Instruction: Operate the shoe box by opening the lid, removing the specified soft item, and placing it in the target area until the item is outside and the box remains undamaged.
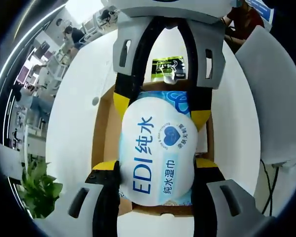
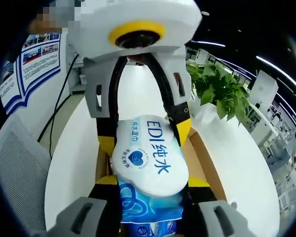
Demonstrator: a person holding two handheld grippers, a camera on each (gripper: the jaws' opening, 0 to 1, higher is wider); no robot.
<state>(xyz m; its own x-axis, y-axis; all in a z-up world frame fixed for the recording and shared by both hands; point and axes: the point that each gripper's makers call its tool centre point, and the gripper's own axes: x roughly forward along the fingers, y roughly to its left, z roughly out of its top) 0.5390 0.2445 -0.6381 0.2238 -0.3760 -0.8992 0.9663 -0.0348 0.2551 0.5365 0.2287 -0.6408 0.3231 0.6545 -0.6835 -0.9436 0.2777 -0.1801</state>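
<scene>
Wet-wipes pack (image 1: 157,154), a soft flexible pouch with a glossy film that is likely slippery and light, sits over the open cardboard shoe box (image 1: 102,129) on the white counter (image 1: 74,118). Left gripper (image 1: 157,165) clamps 1 end of the pack; right gripper (image 2: 150,185) clamps the opposite end, so both jaws pairs bear on its sides. Judgement: hold the firmer sealed ends, squeeze moderately; the body will sag and deform.
</scene>
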